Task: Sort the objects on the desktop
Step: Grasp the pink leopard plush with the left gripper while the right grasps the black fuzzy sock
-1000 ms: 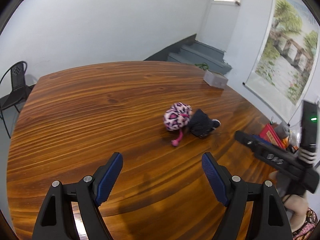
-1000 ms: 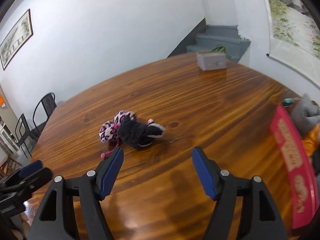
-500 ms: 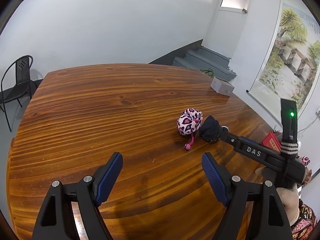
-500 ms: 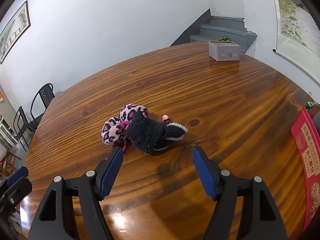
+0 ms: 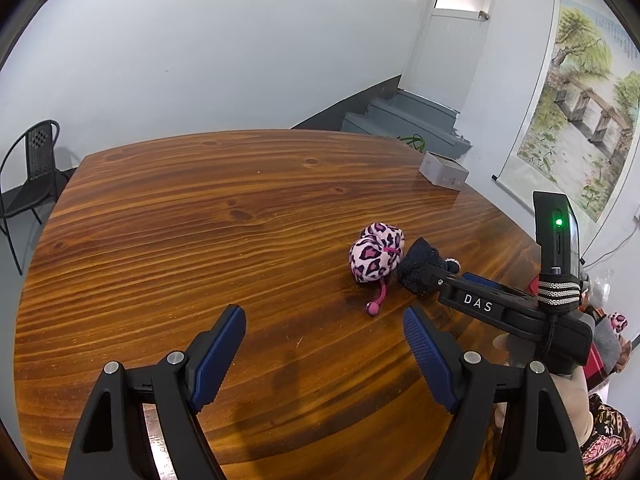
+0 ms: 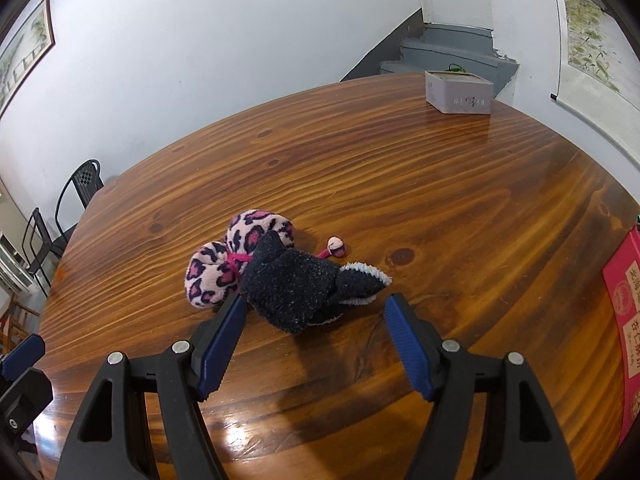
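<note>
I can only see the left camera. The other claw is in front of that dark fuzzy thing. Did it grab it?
Observer: No. The right camera shows the right claw open, with the sock right at its tips and not squeezed.
Operator: It's a sock? What does it look like?
Observer: It is dark and fuzzy. Its cuff has a pale blue edge and points right.
Operator: What's the red thing at the side?
Observer: It is a red box with writing on top, at the right edge of the table.
</note>
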